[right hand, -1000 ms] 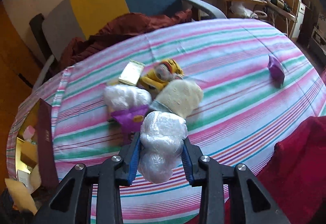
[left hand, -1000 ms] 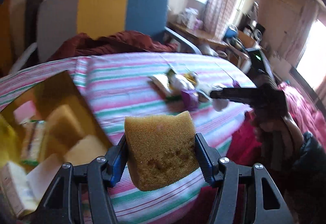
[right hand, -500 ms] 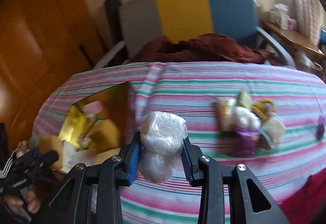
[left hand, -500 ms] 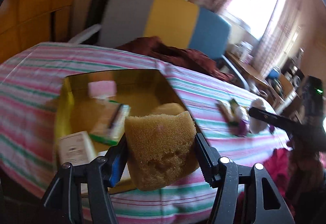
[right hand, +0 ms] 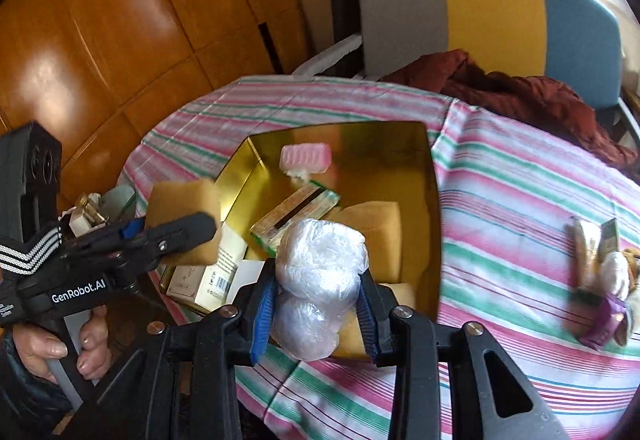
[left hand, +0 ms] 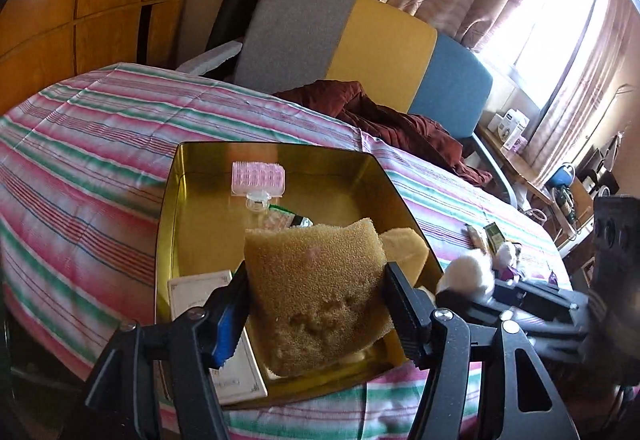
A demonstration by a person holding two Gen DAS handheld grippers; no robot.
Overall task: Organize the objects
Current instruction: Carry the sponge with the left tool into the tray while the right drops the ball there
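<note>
Sponge (left hand: 316,292) is clamped in my left gripper (left hand: 316,314), hanging over the near end of the gold tin (left hand: 168,207). My right gripper (right hand: 316,314) is squeezed on the plastic-wrapped bundle (right hand: 318,276), also over the tin's near edge. Both items are airborne, neither touching the tin.

Tin already holds a pink roller (left hand: 258,179), a green-edged packet (right hand: 296,215), white cartons (right hand: 212,276) and more sponges (right hand: 372,236) on its right side. Free floor is mostly the far-left area.

How I'd do the drop:
- One gripper at a time; the two are close beside each other and could clash.
- Lower the sponge past the rim before letting go; it's light and would likely bounce out.
- Aim it at bare floor or onto the other sponges, not on the cartons.
- The bundle looks soft and slippery, so release it low too.

Versus a second ago: both grippers were out over the striped tablecloth (left hand: 80,143) by the leftover pile (right hand: 604,280); now both have swung across to the tin. Grips unchanged, same loads. The pile stays put, well apart from the tin.
</note>
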